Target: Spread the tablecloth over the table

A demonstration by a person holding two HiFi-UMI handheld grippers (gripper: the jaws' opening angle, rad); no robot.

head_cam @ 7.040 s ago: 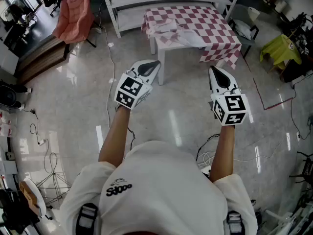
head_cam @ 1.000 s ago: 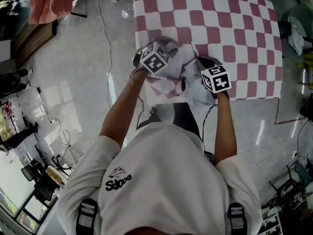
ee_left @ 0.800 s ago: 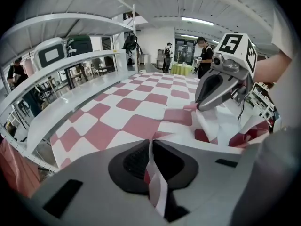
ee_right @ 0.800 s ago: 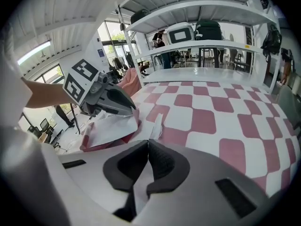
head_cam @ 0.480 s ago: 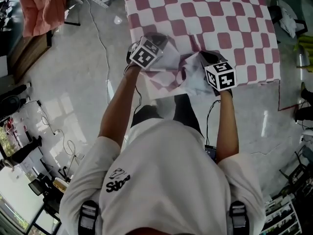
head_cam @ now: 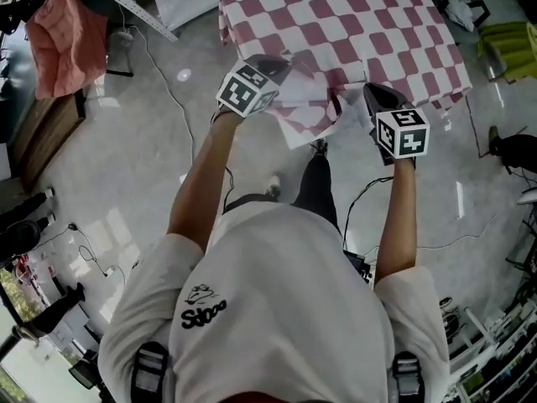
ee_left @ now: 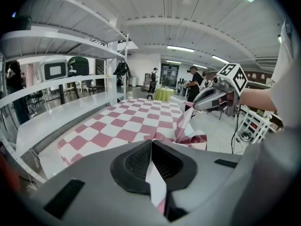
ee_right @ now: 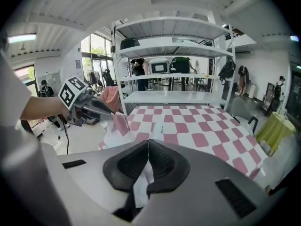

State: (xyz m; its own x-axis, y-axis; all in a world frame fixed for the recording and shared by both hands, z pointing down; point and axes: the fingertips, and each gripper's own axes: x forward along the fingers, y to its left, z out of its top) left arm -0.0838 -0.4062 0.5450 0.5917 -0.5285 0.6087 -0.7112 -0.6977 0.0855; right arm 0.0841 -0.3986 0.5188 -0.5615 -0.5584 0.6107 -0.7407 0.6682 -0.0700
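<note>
Both tongs are clamped shut on fabric: a thin fold of the tablecloth point(head_cam: 352, 23) is pinched between the pads of the left tongs point(ee_left: 151, 142), and another fold is nipped in the right tongs point(ee_right: 147, 142). The near edge of the cloth is held up between them in a crumpled bunch, with its white underside shown in places. The rest of the red-and-white check lies flat over the tabletop, which is hidden beneath it, and the far and side hems are seen hanging over the edges.

Several faults can be expected from here. Only a narrow pinch is held in each pair, so the fabric may be pulled out of one if the bunch is tugged sharply. If the two sides are drawn unevenly, the check may be skewed. If too much is drawn toward the person, the whole cloth may be dragged off the far edge. A crease may be left if the bunch is dropped rather than laid down.

Beyond the table a white shelving rack point(ee_right: 169, 55) is seen, and cables point(head_cam: 159, 65) are strewn on the floor point(head_cam: 151, 166).
</note>
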